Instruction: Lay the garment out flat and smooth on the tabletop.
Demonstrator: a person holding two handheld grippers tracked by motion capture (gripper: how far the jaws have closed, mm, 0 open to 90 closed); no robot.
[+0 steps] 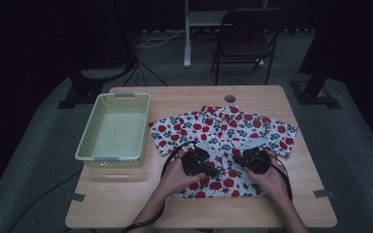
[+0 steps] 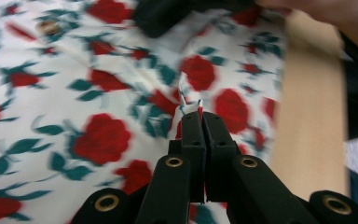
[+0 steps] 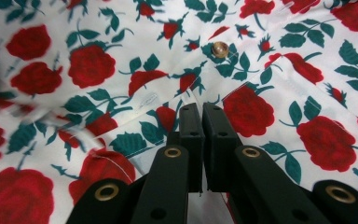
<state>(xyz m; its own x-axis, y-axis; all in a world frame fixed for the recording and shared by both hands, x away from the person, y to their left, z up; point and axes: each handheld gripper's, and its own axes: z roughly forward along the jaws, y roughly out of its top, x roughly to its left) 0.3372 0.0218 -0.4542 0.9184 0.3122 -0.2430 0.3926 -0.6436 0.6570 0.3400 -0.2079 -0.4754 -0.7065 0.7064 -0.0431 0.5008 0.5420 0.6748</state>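
A white shirt [image 1: 223, 127] printed with red roses and green leaves lies spread flat on the wooden table [image 1: 126, 204]. Both hands hold their grippers low over its near middle, tips turned toward each other. My left gripper [image 1: 214, 171] is shut; in the left gripper view its tips [image 2: 200, 113] pinch a small raised fold of the shirt [image 2: 102, 93]. My right gripper [image 1: 236, 159] is shut too, its tips [image 3: 200, 106] pressed together on the shirt [image 3: 98, 70] just below a brown button [image 3: 220, 49]. The other gripper [image 2: 168, 14] is a dark blur at the top of the left gripper view.
A pale green plastic basket [image 1: 90, 132], with nothing in it, stands on the table's left half beside the shirt's sleeve. A round cable hole [image 1: 229, 98] sits at the far edge. Behind the table stands a folding chair [image 1: 245, 39]. Bare wood runs along the near edge.
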